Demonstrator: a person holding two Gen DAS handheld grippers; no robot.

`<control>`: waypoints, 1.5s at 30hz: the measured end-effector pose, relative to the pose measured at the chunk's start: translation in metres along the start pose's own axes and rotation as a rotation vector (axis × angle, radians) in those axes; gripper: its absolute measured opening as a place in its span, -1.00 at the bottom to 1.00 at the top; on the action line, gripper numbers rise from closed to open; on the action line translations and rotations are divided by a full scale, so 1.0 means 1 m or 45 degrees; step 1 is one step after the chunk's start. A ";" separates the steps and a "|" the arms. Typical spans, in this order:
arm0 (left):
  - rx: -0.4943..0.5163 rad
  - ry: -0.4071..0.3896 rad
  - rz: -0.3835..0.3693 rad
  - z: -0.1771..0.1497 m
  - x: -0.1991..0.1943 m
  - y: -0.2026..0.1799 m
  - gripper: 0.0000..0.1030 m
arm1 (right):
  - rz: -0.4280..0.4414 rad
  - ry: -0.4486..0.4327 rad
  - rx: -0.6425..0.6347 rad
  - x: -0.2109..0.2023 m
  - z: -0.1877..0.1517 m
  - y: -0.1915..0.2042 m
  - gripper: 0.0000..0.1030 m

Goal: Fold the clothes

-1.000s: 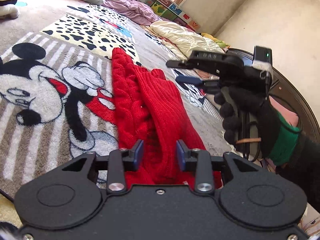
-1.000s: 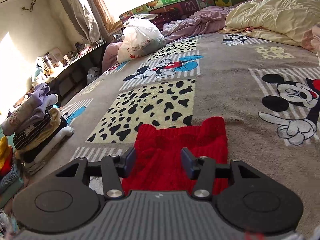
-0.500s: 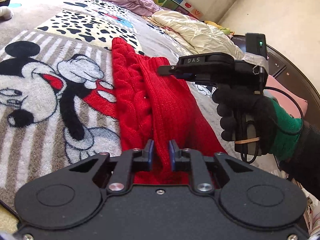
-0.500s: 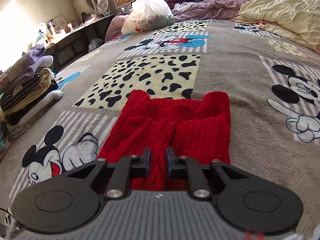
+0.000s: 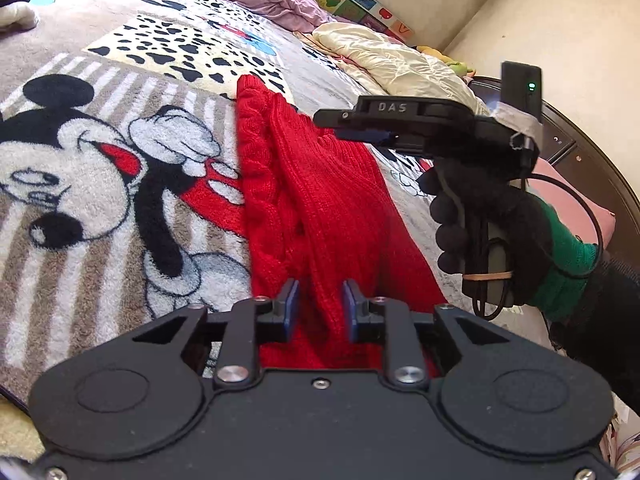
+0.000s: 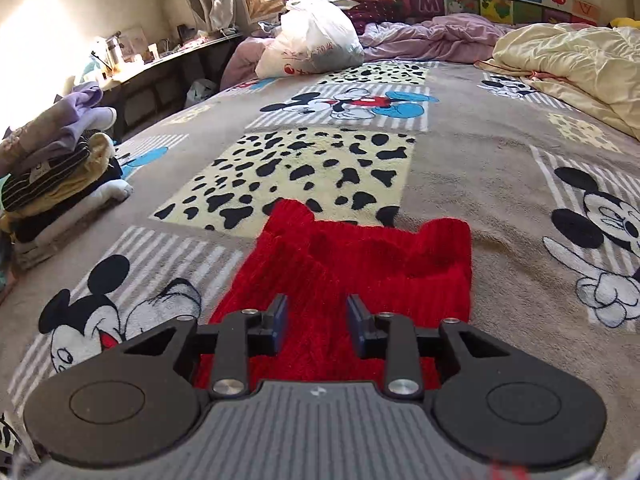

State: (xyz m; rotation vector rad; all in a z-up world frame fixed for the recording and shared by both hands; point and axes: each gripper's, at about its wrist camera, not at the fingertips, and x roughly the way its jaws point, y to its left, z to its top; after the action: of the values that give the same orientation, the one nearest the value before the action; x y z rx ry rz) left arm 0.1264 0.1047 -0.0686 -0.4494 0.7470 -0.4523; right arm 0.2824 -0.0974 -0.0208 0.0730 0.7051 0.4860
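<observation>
On my far left a stack of folded clothes (image 6: 52, 168) sits at the blanket's (image 6: 480, 152) edge, with a white plastic bag (image 6: 316, 44) beyond. My left gripper (image 5: 318, 310) is opening with a ridge of the red sweater (image 5: 320, 200) between its pads, the sweater lying flat mid-blanket. My right gripper (image 6: 316, 326) is opening too, knit between the pads, and a cream quilt (image 6: 572, 60) is heaped at far right.

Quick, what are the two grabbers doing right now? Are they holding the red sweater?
Left hand-held gripper: opening, red sweater between its jaws, not pinched.
Right hand-held gripper: opening over the sweater, not gripping it.
</observation>
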 end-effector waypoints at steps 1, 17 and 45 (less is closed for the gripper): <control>0.002 -0.004 -0.006 0.000 0.000 -0.001 -0.58 | 0.019 -0.038 -0.004 -0.007 -0.001 0.001 -0.32; 0.093 -0.014 0.015 -0.001 -0.009 -0.010 -0.59 | 0.157 0.005 -0.240 -0.051 -0.056 0.042 -0.32; 0.068 -0.239 0.116 0.076 0.060 0.011 -0.90 | 0.140 -0.138 -0.305 -0.092 -0.095 0.040 -0.28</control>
State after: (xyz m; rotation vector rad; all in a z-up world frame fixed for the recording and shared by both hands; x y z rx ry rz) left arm 0.2234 0.0987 -0.0573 -0.4003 0.5704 -0.3386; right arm 0.1455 -0.1127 -0.0288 -0.0869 0.5349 0.6640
